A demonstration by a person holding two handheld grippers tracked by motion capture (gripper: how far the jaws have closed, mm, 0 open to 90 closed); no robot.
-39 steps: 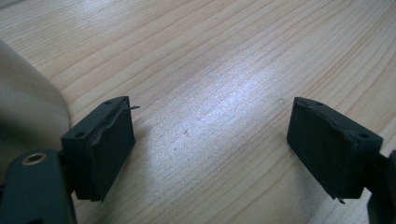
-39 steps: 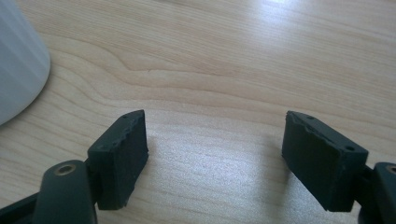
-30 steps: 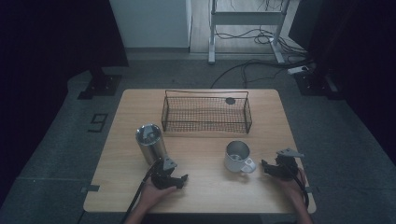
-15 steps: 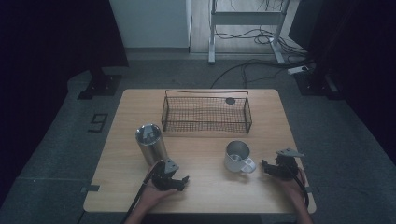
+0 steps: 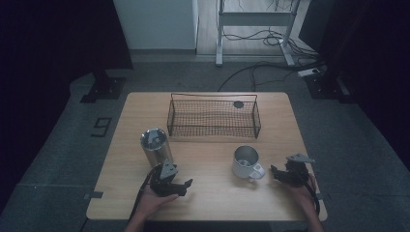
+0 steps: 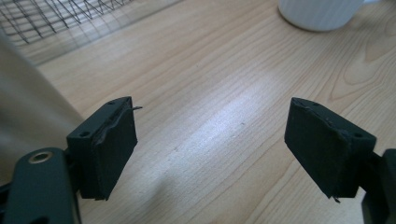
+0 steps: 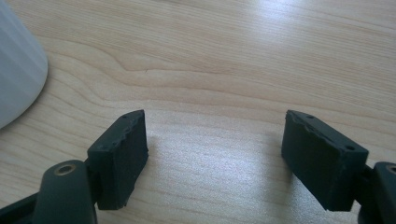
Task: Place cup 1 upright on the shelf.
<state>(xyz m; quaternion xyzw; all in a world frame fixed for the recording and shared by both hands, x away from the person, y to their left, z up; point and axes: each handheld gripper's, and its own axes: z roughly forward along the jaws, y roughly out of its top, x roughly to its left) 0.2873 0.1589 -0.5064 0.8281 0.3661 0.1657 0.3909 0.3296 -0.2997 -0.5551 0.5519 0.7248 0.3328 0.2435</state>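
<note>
Item, wooden counter (image 5: 208,198): bears three loose articles and two hand-held tools. Wire basket (image 5: 213,117), black mesh, stands at the far middle of the counter; nothing can be made out inside it, and a small dark round mark or disc (image 5: 238,104) sits just behind its rear rim, too small to identify. Steel tumbler (image 5: 155,146), upright, open mouth up, stands near the basket's left front corner, apart from it. White mug (image 5: 246,162), upright, handle toward the near right, stands in front of the basket's right half. Left gripper (image 5: 180,185), held just in front of the tumbler and not touching it; in the left gripper view the jaws stand apart over bare wood with nothing between them, having just been closing, and the tumbler shows as a blur at the left edge (image 6: 28,98). Right gripper (image 5: 275,173), just right of the mug's handle, apart from it; jaws parted, empty, bare wood between, the mug's wall (image 7: 16,74) at the left edge of the right gripper view. Condition of work, as judged: barely begun. Both vessels remain on the counter, neither gripped; grasping each and, probably, loading the basket is all outstanding.
</note>
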